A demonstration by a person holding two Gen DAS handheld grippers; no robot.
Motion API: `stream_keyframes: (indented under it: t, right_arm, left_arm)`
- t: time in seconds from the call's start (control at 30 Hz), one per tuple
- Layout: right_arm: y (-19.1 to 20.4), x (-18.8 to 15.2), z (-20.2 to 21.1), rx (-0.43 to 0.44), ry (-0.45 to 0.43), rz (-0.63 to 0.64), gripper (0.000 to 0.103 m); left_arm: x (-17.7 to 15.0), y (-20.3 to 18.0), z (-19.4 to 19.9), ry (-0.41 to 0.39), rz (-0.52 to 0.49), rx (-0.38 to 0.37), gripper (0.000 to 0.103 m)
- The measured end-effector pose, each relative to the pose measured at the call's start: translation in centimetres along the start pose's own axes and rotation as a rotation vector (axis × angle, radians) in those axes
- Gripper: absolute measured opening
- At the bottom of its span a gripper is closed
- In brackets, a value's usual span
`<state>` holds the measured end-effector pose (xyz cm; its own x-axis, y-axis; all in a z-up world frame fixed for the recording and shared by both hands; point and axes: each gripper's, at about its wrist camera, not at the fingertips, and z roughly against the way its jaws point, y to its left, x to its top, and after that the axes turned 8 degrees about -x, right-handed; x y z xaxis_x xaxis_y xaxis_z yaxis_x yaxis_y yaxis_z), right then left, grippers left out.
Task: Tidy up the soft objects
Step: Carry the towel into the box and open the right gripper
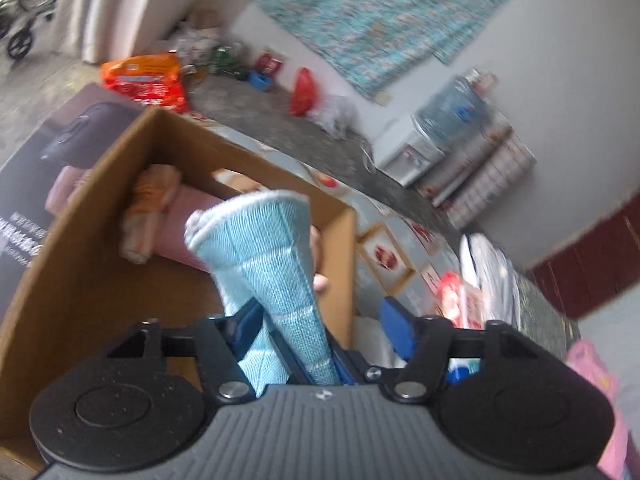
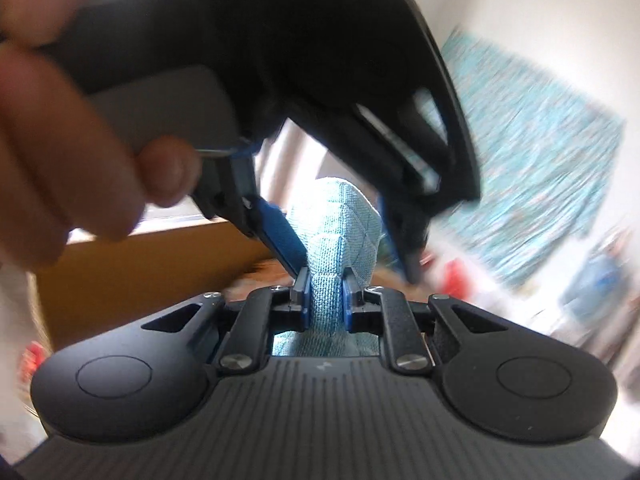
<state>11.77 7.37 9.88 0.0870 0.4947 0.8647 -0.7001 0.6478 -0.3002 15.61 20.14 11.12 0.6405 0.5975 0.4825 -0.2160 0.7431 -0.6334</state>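
Only the left wrist view shows the cardboard box (image 1: 80, 280) holding cloths.

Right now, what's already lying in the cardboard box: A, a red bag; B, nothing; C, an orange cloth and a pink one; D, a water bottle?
C: an orange cloth and a pink cloth lie inside the cardboard box.

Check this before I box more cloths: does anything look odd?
Nothing is spilled or damaged. The blue cloth stands above the box, not in it. The right claw pinches it; the left claw is open around it.
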Motion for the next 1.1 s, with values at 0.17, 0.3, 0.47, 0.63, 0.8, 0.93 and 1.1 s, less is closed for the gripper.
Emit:
stream_keyframes:
  t: [0.17, 0.3, 0.47, 0.63, 0.8, 0.93, 1.1]
  right_arm:
    - [0.5, 1.9, -5.3, 0.083, 0.192, -0.093, 0.013]
    - [0.5, 2.5, -9.8, 0.124, 0.355, -0.184, 0.013]
    - [3.3, 2.3, -14.6, 0.151, 0.457, -0.239, 0.014]
    - [5.5, -0.3, -17.9, 0.241, 0.506, -0.353, 0.015]
    - [6.5, -2.8, -20.2, 0.358, 0.555, -0.519, 0.02]
    - [6.2, -4.7, -21.9, 0.484, 0.646, -0.682, 0.049]
    - [4.6, -4.9, -21.3, 0.49, 0.61, -0.743, 0.065]
  left_arm:
    - [1.4, 2.8, 2.9, -0.117, 0.019, 0.033, 0.074]
    - [1.3, 3.7, 5.3, -0.171, 0.004, 0.033, 0.076]
    - [1.2, 5.3, 7.0, -0.215, 0.035, 0.058, 0.077]
    - [1.4, 6.8, 7.9, -0.228, 0.066, 0.075, 0.077]
    - [1.3, 7.6, 8.3, -0.234, 0.074, 0.079, 0.077]
    - [1.2, 8.1, 8.3, -0.223, 0.079, 0.074, 0.077]
    - [1.1, 8.0, 8.4, -0.222, 0.077, 0.067, 0.077]
